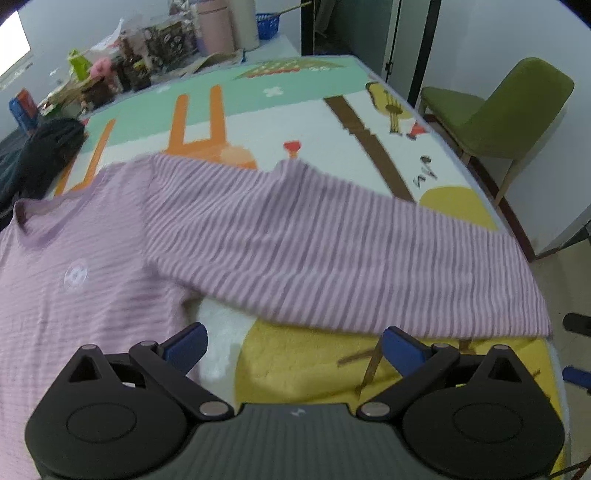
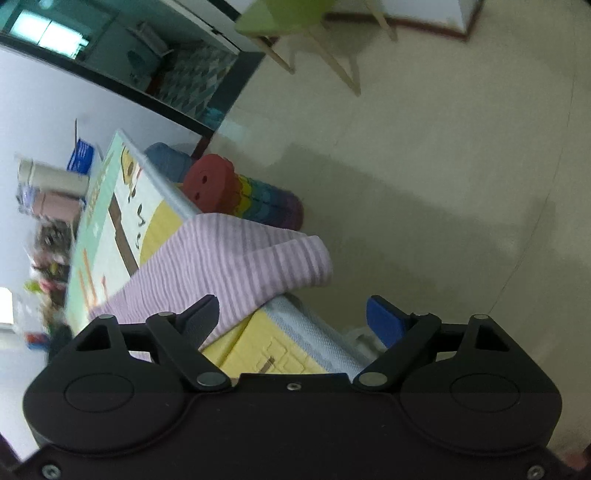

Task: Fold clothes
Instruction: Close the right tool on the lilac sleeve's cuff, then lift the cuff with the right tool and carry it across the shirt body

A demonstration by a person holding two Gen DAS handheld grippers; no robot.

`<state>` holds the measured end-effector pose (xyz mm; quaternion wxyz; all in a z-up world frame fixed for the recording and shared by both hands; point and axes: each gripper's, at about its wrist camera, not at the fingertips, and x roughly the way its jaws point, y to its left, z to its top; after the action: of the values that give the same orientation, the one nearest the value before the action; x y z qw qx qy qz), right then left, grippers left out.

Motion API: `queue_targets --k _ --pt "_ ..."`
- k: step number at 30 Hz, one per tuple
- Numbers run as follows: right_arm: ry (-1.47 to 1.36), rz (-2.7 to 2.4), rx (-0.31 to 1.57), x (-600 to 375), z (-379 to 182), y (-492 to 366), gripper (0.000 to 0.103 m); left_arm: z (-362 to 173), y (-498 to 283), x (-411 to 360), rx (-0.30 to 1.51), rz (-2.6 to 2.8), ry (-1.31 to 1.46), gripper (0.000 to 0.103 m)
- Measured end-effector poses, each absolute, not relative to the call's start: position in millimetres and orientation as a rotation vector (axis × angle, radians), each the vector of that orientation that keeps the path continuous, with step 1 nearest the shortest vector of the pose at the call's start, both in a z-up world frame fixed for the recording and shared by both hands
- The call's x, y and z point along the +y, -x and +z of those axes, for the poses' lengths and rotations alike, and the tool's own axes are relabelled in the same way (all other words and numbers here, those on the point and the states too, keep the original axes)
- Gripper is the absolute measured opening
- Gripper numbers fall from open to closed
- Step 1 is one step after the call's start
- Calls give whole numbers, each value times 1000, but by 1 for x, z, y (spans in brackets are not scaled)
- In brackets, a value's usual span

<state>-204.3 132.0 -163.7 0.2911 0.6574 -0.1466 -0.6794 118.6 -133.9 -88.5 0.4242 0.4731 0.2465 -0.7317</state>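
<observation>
A pink and white striped shirt point(image 1: 280, 236) lies spread on the patterned mat point(image 1: 306, 110). Its neck and round logo are at the left; one side is folded across toward the table's right edge. My left gripper point(image 1: 293, 345) is open and empty, hovering just above the mat in front of the shirt's near edge. In the right wrist view the shirt's end point(image 2: 236, 262) hangs over the table corner. My right gripper point(image 2: 291, 319) is open and empty just beside that hanging end, with its left finger point(image 2: 201, 317) against the cloth.
A green chair point(image 1: 498, 114) stands to the right of the table. Clutter, bottles and a blue basket point(image 1: 267, 26) fill the far end. Dark clothing point(image 1: 40, 155) lies at the left edge. A rainbow stack of foam stools point(image 2: 251, 195) stands on the floor by the table.
</observation>
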Motion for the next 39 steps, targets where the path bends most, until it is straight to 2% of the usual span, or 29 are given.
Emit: queue_targets --k 12,18,19,22,25,26,31,39 --pt "-1919 -1543 -798 126 -232 227 72 -98 -116 -150 615 -1788 -1190 102" --pt "-1921 -1567 -898 125 -243 228 51 -95 -124 -154 637 -1777 -1177 102" --pt "-1907 -1579 -908 126 -242 229 43 -95 -125 -154 637 -1777 -1177 102" --pt "-1850 -1647 -893 126 -230 229 27 -93 -128 -153 643 -1781 -1174 102" --pt "-1786 -1710 -843 120 -212 229 22 -91 -131 -153 649 -1784 -1172 102" --pt "-1759 -1725 -835 119 -205 229 17 -90 -132 -153 652 -1783 -1170 102" --pt "-1604 -1812 -751 107 -160 223 8 -85 -143 -154 670 -1778 -1156 102" --pt "-1419 -1823 -626 66 -94 194 5 -71 -180 -157 729 -1760 -1099 102"
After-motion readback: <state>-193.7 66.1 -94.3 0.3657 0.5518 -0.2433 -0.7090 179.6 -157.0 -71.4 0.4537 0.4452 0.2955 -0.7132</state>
